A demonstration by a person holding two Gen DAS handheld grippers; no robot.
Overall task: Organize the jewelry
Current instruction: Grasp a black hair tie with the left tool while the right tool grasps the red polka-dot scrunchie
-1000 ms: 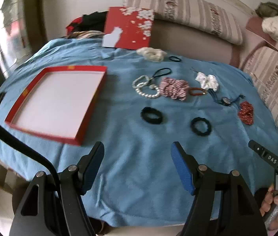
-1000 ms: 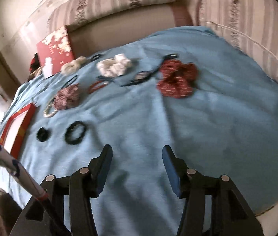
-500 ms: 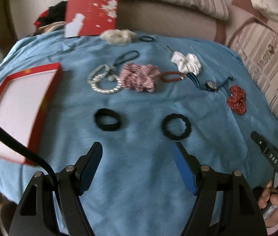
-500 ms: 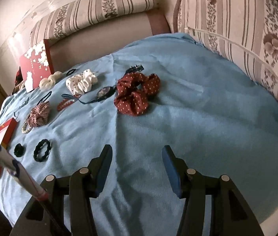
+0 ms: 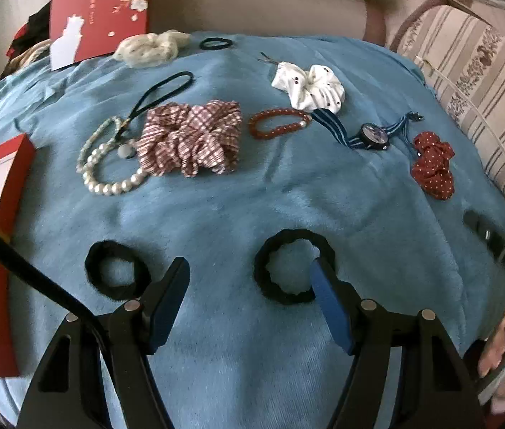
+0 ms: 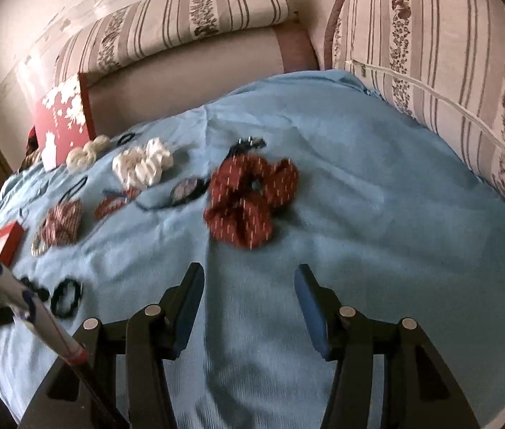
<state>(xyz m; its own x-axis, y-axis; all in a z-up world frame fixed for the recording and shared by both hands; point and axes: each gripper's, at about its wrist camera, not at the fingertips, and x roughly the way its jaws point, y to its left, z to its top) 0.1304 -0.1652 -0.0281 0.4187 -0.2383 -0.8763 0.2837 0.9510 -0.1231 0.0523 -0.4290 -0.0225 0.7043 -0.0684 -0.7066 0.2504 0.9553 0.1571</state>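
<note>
On the blue cloth (image 5: 238, 214) lie two black hair ties. My left gripper (image 5: 249, 268) hangs low over them, open, its jaws closing a little. Its right fingertip (image 5: 320, 275) covers the right edge of one black tie (image 5: 266, 279); the other tie (image 5: 95, 271) lies just left of the left finger. Beyond them are a pearl bracelet (image 5: 109, 187), a plaid scrunchie (image 5: 191, 137), a red bead bracelet (image 5: 273, 130), a white scrunchie (image 5: 309, 85) and a watch (image 5: 374, 136). My right gripper (image 6: 249, 273) is open over bare cloth, short of a red dotted scrunchie (image 6: 248, 200).
A red tray (image 5: 5, 214) with a white floor lies at the left edge. Its red flowered lid (image 5: 102, 3) leans at the back beside a cream scrunchie (image 5: 148, 48). Striped sofa cushions (image 6: 431, 53) border the back and right. A person's hand (image 5: 502, 350) shows at lower right.
The left gripper has moved forward and down toward the two black ties, and the tray has slid off to the left. In the right wrist view the red scrunchie has come nearer and centred.
</note>
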